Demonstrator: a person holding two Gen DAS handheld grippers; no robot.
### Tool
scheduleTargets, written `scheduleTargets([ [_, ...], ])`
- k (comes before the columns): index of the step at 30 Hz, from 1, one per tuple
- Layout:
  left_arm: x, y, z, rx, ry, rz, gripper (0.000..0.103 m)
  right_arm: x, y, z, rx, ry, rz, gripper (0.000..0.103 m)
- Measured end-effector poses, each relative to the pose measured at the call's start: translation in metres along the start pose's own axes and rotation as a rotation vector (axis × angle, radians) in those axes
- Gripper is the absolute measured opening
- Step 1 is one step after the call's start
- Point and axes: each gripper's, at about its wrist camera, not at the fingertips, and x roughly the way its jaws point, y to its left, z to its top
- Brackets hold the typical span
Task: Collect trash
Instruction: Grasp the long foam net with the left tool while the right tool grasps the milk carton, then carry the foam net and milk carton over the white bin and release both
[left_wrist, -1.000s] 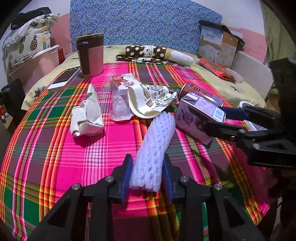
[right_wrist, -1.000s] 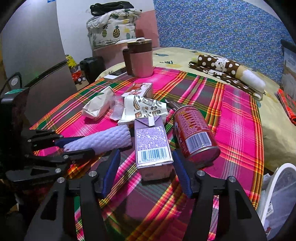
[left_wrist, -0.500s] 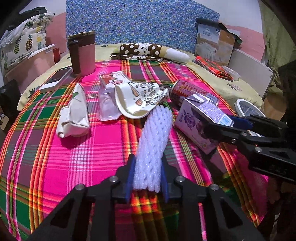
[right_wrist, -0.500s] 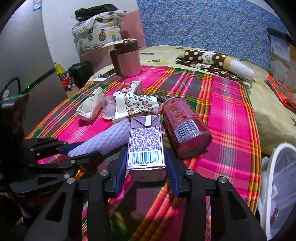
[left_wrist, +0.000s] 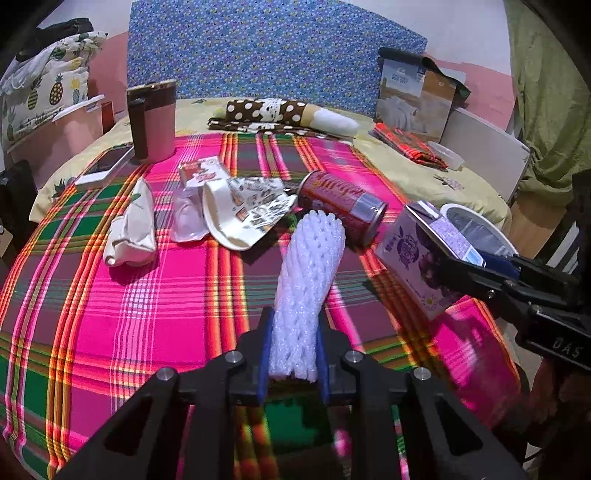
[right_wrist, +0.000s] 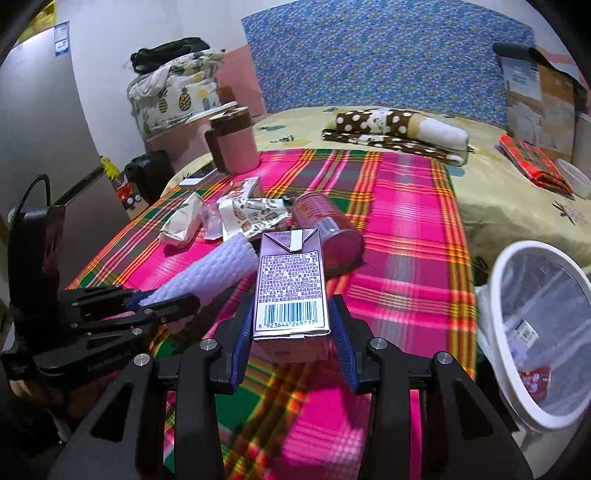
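My left gripper (left_wrist: 291, 347) is shut on a white foam net sleeve (left_wrist: 308, 280) and holds it above the plaid cloth; the sleeve also shows in the right wrist view (right_wrist: 207, 273). My right gripper (right_wrist: 293, 325) is shut on a purple drink carton (right_wrist: 290, 288), lifted off the cloth; the carton also shows in the left wrist view (left_wrist: 421, 254). A red can (left_wrist: 340, 205) lies on its side. A crushed paper cup (left_wrist: 247, 210), a clear plastic cup (left_wrist: 186, 218), a small red-and-white box (left_wrist: 201, 171) and a crumpled white wrapper (left_wrist: 131, 225) lie further back.
A white-rimmed trash bin (right_wrist: 539, 332) with a bag and some trash stands beside the table's right edge. A pink and brown mug (left_wrist: 153, 122) and a phone (left_wrist: 107, 166) sit at the back left. Bedding and a cardboard box (left_wrist: 417, 96) lie behind.
Both grippers closed on their items and lifted them: the left on the foam sleeve, the right on the carton. Both have drawn back from the pile, the right toward the bin.
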Motion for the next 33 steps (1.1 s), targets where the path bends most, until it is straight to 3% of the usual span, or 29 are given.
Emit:
scheduleTargets([
  [15,-0.008,-0.053,0.016,0.077,-0.034,-0.077,0.021,-0.031,-0.028,-0.007,0.071,-0.062,-0.105,0.042],
  [33,0.012,-0.125,0.038,0.185,-0.021,-0.183,0.021,-0.062,-0.072,-0.019,0.143,-0.104,-0.228,0.042],
])
